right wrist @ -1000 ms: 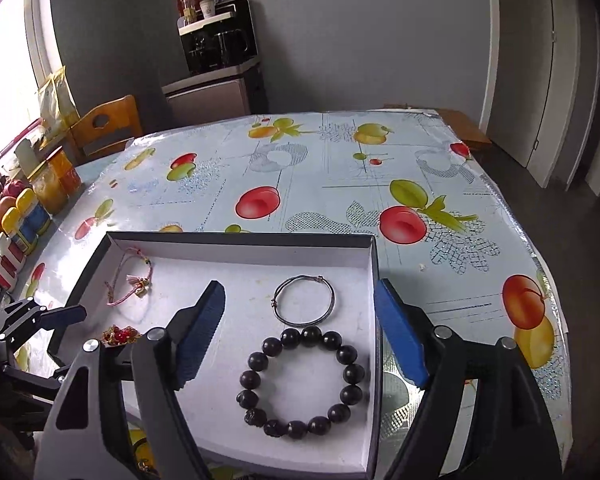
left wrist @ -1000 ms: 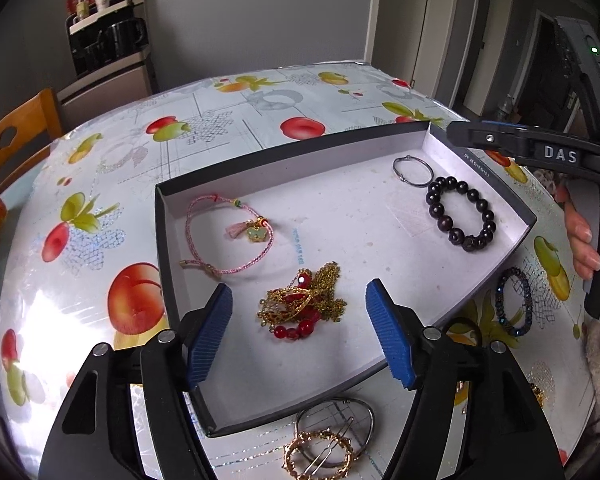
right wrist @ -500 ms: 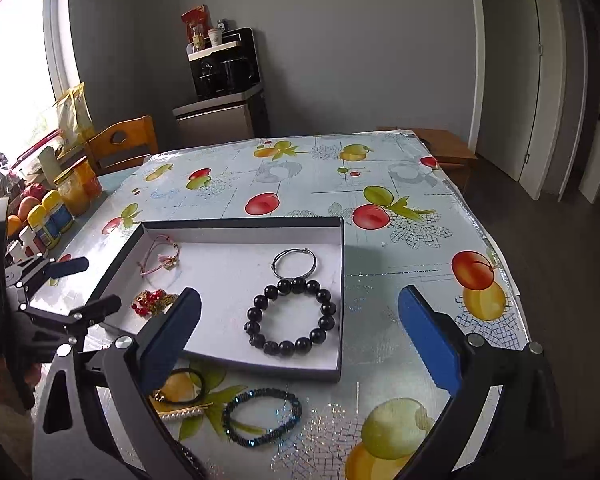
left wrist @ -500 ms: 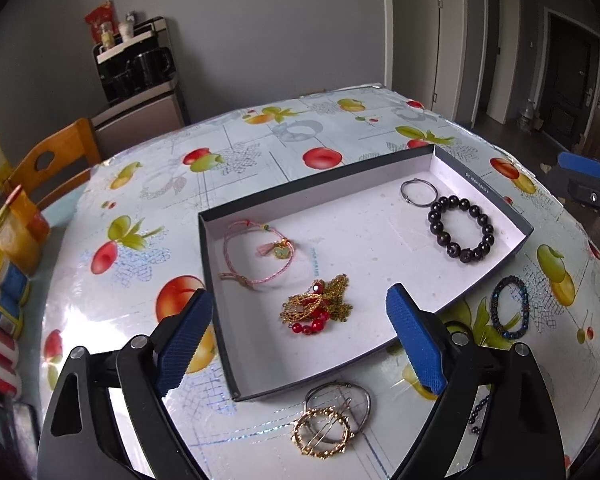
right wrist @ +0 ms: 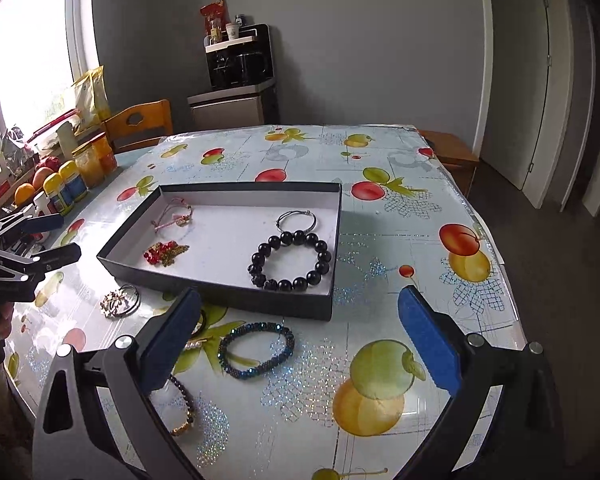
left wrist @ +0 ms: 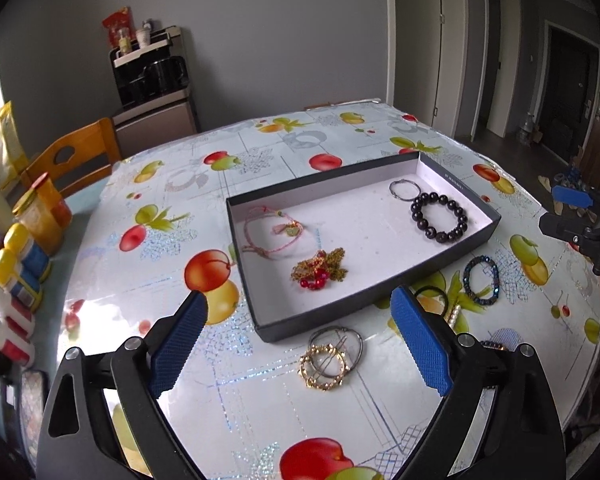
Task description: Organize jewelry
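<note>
Blue-padded left tongs (left wrist: 298, 342) and right tongs (right wrist: 300, 338) angled down over table (left wrist: 260, 408), jaws just opened wide, empty

**A dining corner at home**

We're in a lived-in home, folks: ahead of the tongs a dining table (right wrist: 400, 160) wears a fruit-print oilcloth, with a wooden chair (right wrist: 140, 126) tucked in at its far left. Beyond it against the grey wall, a drinks machine (right wrist: 240, 64) tops a small cabinet. Jars and bottles (right wrist: 76, 172) line the windowsill side, and white interior doors (right wrist: 540, 92) stand off right.
</note>
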The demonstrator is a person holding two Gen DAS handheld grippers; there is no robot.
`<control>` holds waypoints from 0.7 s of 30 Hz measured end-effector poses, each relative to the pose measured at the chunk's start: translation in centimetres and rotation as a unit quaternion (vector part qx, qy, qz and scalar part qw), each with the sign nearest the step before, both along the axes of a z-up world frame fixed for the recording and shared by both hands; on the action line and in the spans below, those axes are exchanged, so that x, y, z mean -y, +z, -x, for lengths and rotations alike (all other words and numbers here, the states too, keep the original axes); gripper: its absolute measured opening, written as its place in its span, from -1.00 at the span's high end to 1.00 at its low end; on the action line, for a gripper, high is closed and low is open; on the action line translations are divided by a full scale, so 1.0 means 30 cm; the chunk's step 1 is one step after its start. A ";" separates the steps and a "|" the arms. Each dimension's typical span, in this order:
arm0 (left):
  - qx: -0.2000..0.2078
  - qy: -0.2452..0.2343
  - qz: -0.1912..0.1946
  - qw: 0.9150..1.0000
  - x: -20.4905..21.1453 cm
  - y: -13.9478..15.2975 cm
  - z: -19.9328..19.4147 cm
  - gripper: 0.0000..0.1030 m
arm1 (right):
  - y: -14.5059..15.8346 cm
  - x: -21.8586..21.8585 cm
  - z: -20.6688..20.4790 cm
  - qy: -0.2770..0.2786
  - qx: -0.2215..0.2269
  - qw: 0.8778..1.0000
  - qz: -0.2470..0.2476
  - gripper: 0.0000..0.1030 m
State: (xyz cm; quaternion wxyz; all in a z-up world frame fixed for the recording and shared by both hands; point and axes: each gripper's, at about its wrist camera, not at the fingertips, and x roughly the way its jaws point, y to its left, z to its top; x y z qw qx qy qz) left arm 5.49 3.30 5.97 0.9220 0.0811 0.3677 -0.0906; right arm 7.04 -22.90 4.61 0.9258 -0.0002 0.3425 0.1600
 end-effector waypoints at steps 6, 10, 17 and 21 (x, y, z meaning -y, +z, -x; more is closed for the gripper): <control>-0.039 0.004 0.005 0.999 -0.024 -0.119 0.027 -0.84 | -0.067 -0.036 0.066 0.030 -0.018 0.999 0.013 -0.89; -0.062 0.014 0.015 0.998 -0.039 -0.184 0.014 -0.84 | -0.115 -0.062 0.107 0.045 -0.036 0.998 0.011 -0.89; -0.069 0.007 0.016 0.997 -0.021 -0.230 -0.001 -0.84 | -0.186 -0.135 0.166 0.075 -0.056 0.995 0.030 -0.89; -0.072 0.002 0.014 0.997 -0.012 -0.247 0.000 -0.84 | -0.219 -0.173 0.193 0.096 -0.071 0.992 0.036 -0.89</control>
